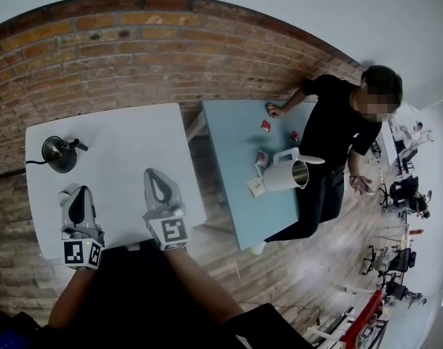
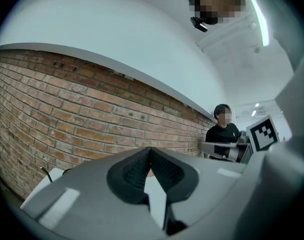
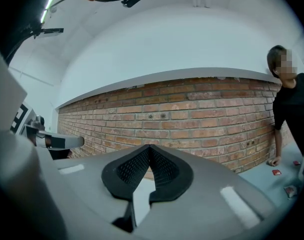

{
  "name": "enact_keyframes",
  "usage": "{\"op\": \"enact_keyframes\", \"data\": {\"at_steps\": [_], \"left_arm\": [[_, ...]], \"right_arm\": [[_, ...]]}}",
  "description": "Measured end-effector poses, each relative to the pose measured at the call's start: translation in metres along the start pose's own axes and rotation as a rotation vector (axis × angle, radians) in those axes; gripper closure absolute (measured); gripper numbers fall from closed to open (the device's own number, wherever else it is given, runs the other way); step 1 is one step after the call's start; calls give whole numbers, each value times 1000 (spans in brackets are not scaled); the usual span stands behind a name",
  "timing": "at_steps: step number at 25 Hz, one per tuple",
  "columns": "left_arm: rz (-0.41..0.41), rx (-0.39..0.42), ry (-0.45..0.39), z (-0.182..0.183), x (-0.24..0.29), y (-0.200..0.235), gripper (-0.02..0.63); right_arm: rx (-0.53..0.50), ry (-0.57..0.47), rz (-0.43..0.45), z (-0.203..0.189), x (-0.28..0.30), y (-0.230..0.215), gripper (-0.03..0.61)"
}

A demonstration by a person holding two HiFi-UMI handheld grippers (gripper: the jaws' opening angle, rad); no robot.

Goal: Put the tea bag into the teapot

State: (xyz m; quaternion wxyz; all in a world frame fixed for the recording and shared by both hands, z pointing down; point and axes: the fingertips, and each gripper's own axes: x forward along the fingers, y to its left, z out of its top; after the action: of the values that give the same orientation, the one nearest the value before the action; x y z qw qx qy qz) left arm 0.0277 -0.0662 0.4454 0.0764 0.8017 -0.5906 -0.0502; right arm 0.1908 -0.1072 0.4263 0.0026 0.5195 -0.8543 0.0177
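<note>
Teapot (image 1: 60, 153) on white table (image 1: 126, 147), pitcher (image 1: 283, 174) on blue table (image 1: 232, 133), person (image 1: 337, 126) beside it

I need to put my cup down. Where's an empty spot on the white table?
The white table is bare from the teapot across to its right edge, on the side nearest the brick wall. The near edge is crowded by the left gripper and right gripper.

two tongs (image 1: 78, 190) (image 1: 153, 173), two tables (image 1: 126, 133) (image 1: 232, 147), one dark teapot (image 1: 59, 153), one white jug (image 1: 283, 174), at least three red packets (image 1: 265, 125) (image 1: 294, 135) (image 1: 262, 156), one bystander (image 1: 337, 122).
</note>
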Motion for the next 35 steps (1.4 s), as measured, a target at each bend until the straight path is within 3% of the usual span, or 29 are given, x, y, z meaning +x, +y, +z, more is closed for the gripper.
{"op": "enact_keyframes", "data": {"at_steps": [30,35], "left_arm": [[30,29,-19,7,-52,29,615],[24,28,-33,10,-46,29,615]], "right_arm": [[-53,44,58,-8,-2,64,577],[-57,-2,57,4,0,64,577]]}}
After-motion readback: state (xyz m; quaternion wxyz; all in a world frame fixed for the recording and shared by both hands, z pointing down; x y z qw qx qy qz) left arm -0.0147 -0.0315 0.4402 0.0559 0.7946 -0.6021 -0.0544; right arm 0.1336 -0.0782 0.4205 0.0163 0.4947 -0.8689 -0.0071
